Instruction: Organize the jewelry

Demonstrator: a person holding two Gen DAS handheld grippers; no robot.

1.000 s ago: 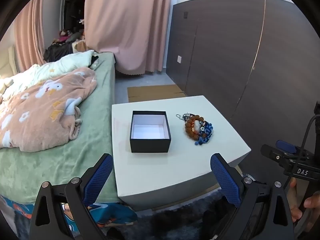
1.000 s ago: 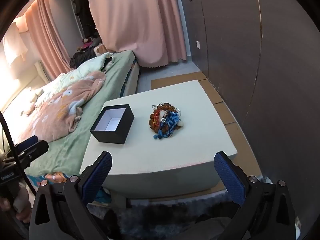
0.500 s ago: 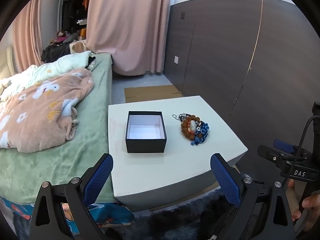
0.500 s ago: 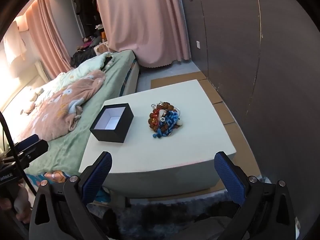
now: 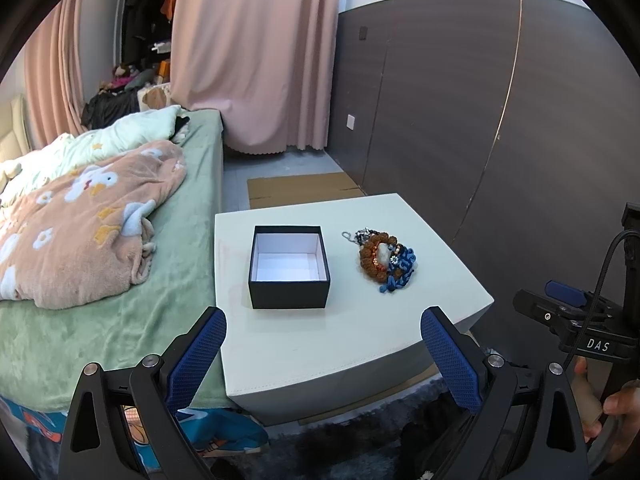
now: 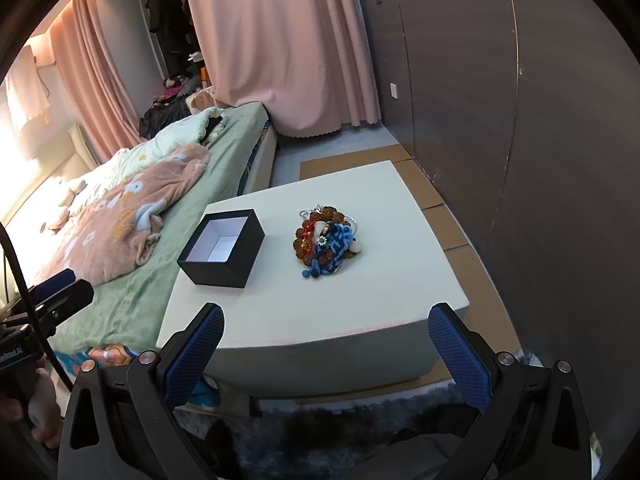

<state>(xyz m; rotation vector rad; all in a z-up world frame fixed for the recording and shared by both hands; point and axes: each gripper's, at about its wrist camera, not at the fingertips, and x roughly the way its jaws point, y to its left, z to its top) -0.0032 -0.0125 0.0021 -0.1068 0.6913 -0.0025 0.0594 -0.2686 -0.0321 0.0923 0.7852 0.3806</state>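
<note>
An open black box [image 5: 289,266] with a white inside stands empty on a white table [image 5: 320,344]. A pile of jewelry [image 5: 386,260], with brown beads, a blue chain and silver pieces, lies to its right. Both also show in the right wrist view: the box [image 6: 222,246] and the jewelry [image 6: 326,242]. My left gripper [image 5: 323,354] is open and empty, in front of the table's near edge. My right gripper [image 6: 326,354] is open and empty, also short of the table [image 6: 360,300].
A bed [image 5: 120,280] with a green sheet and a peach blanket [image 5: 80,220] touches the table's left side. A dark panelled wall [image 5: 480,120] runs on the right. Cardboard [image 5: 300,188] lies on the floor behind the table. A dark rug [image 6: 360,420] lies below the grippers.
Both grippers have drawn back and risen slightly from the table. The box and the jewelry have not moved. Both stay open.
</note>
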